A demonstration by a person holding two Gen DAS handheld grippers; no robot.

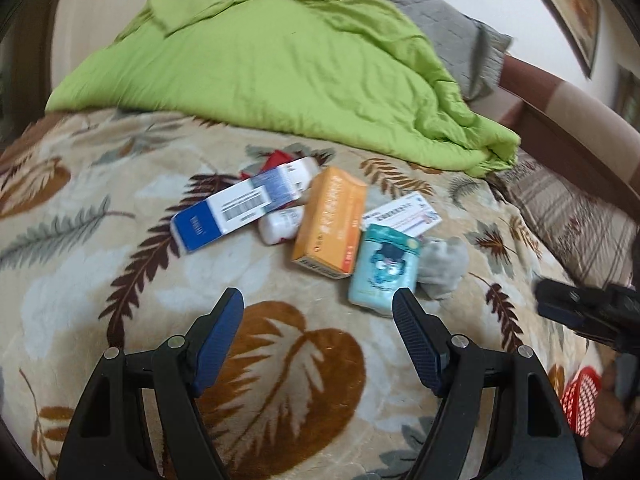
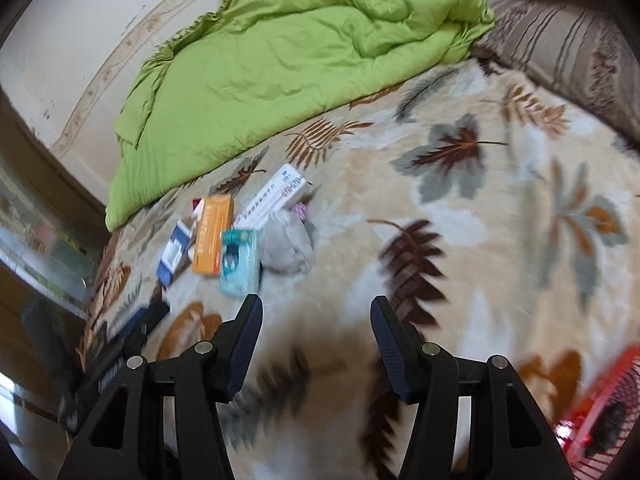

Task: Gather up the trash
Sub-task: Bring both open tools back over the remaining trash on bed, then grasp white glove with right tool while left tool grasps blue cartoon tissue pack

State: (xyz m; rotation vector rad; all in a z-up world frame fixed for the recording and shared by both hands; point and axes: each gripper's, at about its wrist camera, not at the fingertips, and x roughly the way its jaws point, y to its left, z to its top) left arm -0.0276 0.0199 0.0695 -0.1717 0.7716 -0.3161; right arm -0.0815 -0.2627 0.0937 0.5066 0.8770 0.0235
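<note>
The bed blanket (image 1: 100,288) is cream with brown, rust and grey-blue leaf prints; a plain lime-green quilt (image 1: 280,72) lies on it. The boxes: one blue and white (image 1: 240,204), one orange (image 1: 330,224), one teal with a cartoon face (image 1: 382,268). Beside them, a grey crumpled wad (image 1: 442,266). The basket (image 1: 580,404) is red mesh; the pillow (image 1: 576,216) brown-striped

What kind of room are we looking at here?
Most likely a bedroom: a bed under a leaf-patterned blanket, a rumpled green quilt, and a grey pillow at the far end.
</note>
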